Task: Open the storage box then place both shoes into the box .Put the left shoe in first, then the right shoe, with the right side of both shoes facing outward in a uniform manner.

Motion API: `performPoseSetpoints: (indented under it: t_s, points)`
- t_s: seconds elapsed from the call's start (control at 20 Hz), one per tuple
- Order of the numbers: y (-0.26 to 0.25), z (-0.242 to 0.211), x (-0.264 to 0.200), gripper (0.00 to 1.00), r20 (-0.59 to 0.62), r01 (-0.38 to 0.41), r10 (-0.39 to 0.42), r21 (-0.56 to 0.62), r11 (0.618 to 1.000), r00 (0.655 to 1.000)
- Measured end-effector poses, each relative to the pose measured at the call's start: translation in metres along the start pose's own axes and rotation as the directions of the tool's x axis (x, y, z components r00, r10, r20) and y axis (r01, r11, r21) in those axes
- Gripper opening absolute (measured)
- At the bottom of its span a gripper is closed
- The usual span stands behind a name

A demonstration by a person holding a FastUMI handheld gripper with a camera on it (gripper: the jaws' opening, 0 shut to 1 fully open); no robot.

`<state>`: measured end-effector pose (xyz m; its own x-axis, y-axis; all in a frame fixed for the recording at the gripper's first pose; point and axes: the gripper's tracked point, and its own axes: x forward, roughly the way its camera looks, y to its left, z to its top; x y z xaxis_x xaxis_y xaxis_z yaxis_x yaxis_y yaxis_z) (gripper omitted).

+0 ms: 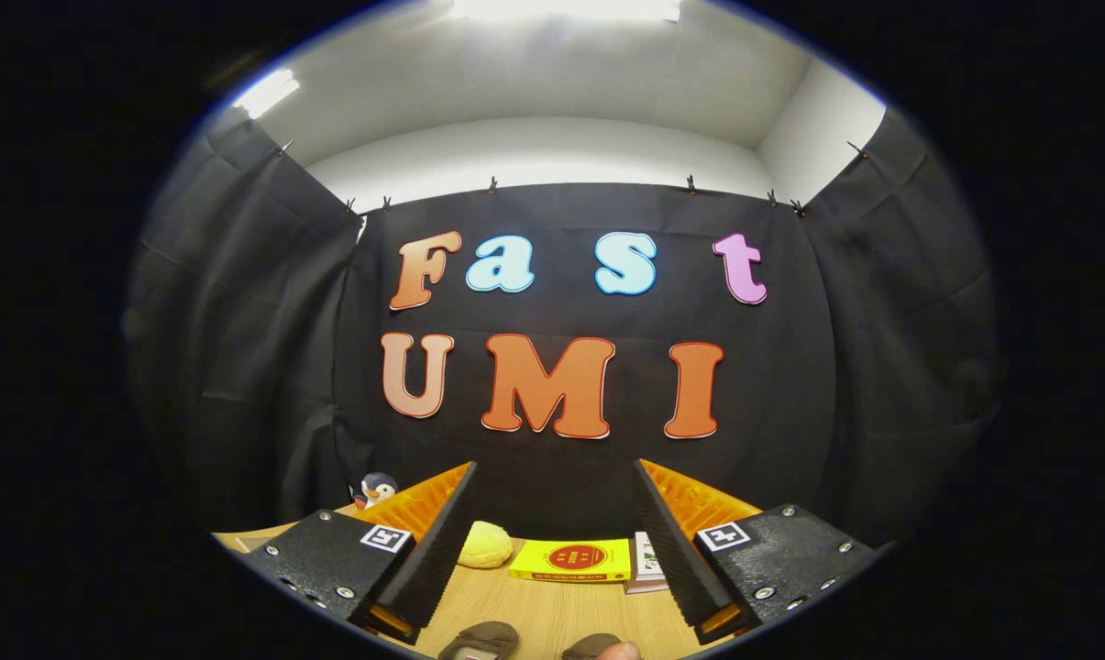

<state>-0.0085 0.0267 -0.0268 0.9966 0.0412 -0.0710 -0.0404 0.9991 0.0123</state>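
My gripper (555, 477) is held high above the wooden table (552, 610), open, with nothing between its two black-padded orange fingers (437, 541). Just below and between the fingers, at the near side of the table, the tips of two brown shoes peek in: one shoe (480, 639) toward the left finger and the other shoe (598, 646) toward the right finger. Most of each shoe is cut off from sight.
Beyond the fingers on the table lie a pale yellow bun-like object (485, 544), a yellow box with a red circle (572, 560) and a small book (646, 561) beside it. A toy penguin (375, 489) stands at the far left by the black cloth wall.
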Motion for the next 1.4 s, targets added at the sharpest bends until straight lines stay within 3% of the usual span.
performPoseSetpoints:
  t_s: [0.1, 0.3, 0.6, 0.7, 0.8, 0.9, 1.0, 1.25, 1.4]
  points:
    - [0.008, -0.001, -0.002, 0.98, 0.008, -0.018, 0.018, -0.006, 1.0, 1.0]
    - [0.049, -0.025, -0.007, 0.98, -0.043, -0.135, 0.137, 0.047, 0.99, 0.99]
    - [0.102, -0.082, -0.01, 0.98, -0.199, -0.256, 0.292, 0.188, 0.948, 0.936]
    - [0.128, -0.108, -0.015, 0.98, -0.259, -0.298, 0.378, 0.299, 0.906, 0.889]
    - [0.155, -0.14, -0.025, 0.97, -0.338, -0.322, 0.475, 0.42, 0.849, 0.812]
    - [0.173, -0.167, -0.028, 0.98, -0.407, -0.288, 0.52, 0.506, 0.813, 0.751]
    - [0.186, -0.186, -0.029, 0.97, -0.442, -0.267, 0.543, 0.544, 0.795, 0.714]
    - [0.22, -0.241, -0.056, 0.97, -0.527, -0.245, 0.646, 0.638, 0.73, 0.552]
    - [0.241, -0.256, -0.065, 0.97, -0.544, -0.198, 0.69, 0.698, 0.688, 0.478]
